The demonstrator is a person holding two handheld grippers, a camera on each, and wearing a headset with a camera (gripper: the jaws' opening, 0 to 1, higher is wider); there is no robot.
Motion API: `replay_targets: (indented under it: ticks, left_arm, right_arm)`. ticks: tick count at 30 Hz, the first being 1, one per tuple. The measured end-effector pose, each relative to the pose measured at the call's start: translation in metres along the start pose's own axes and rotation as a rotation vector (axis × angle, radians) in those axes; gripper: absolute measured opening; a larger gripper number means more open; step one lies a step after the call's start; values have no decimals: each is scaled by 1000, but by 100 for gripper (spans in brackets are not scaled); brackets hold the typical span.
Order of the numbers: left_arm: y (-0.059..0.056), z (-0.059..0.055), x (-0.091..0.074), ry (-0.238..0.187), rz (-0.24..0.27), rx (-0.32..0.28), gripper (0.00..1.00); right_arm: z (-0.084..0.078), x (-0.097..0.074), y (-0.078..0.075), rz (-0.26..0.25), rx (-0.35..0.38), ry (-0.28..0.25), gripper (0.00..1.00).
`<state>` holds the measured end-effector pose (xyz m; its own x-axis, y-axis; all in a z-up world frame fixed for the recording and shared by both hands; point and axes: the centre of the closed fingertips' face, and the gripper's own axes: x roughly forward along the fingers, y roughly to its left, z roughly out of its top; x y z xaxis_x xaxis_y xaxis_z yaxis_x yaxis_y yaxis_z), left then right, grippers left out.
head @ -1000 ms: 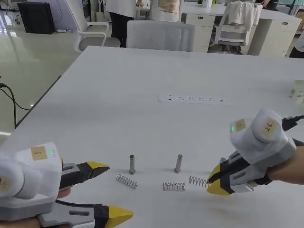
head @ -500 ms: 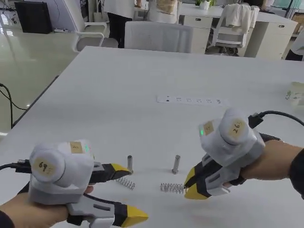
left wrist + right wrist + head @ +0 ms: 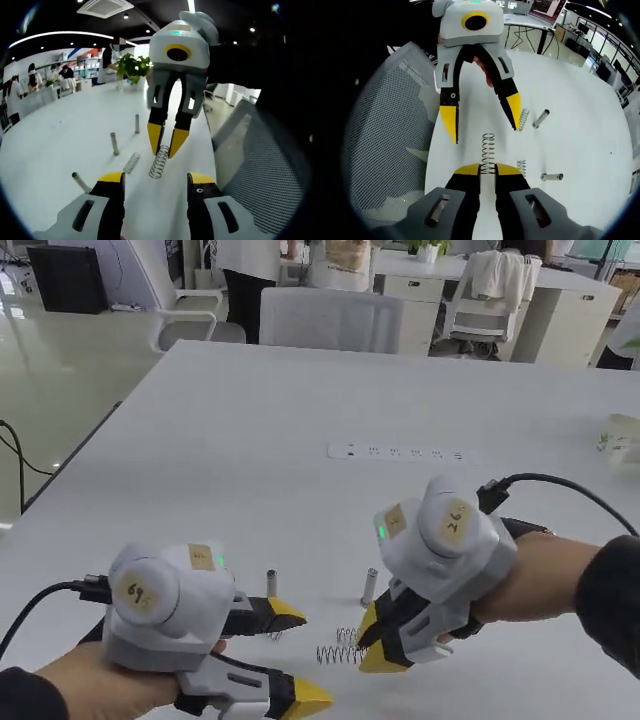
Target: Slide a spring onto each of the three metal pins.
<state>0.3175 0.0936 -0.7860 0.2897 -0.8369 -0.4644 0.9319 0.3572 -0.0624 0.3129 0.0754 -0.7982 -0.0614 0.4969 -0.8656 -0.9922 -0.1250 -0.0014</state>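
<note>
- Right tool (image 3: 375, 640), what have we got?
- Jaws drawn in narrow, nipping one end of a spring (image 3: 488, 150). The rest of the coil pokes straight out past the yellow tips, toward the left tool (image 3: 300, 655)
- And that one?
- The left tool gapes wide with nothing between its tips. The two tools face each other nose to nose, low over the white worktop (image 3: 300, 410)
- Is the held spring's free end touching down?
- Can't tell. It slants down and sits very low
- Pins?
- Upright and bare. The left pin (image 3: 271, 583) is just beyond the left tool, and the middle pin (image 3: 369, 586) is right beside the right tool. The left gripper view catches the far pin (image 3: 136, 123) behind them
- Other springs?
- One loose spring (image 3: 131, 162) lies flat near the middle pin. A second loose spring (image 3: 522, 120) lies by the left tool's tip, next to the left pin
</note>
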Motion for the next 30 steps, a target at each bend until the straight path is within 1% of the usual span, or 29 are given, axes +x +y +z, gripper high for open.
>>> replay_targets:
  ticks: [1,3,7,9,12,20,23,24,26,30]
  left_arm:
    - [-2,2,1,-6,-6,17,41]
    - [-4,4,2,-15,-15,33,37]
    - [-8,3,4,-12,-28,56,31]
    - [-10,3,5,-13,-39,65,26]
    - [-14,2,6,-9,-51,73,19]
    - [-19,-2,9,5,-67,84,7]
    - [-20,-3,9,12,-71,73,5]
    - [-20,-4,9,13,-74,60,4]
    - [-20,-5,9,18,-74,53,4]
    - [-22,-7,10,29,-81,62,3]
  right_arm:
    - [1,1,1,3,-5,1,7]
    - [2,1,3,7,-13,3,7]
    - [2,2,6,13,-27,9,7]
    - [2,2,7,14,-34,14,7]
    - [2,2,8,18,-41,15,7]
    - [1,3,13,34,-60,21,7]
    - [0,4,16,42,-71,25,7]
    - [0,4,16,43,-72,25,7]
    - [0,4,17,44,-73,25,7]
    - [1,4,19,51,-79,24,7]
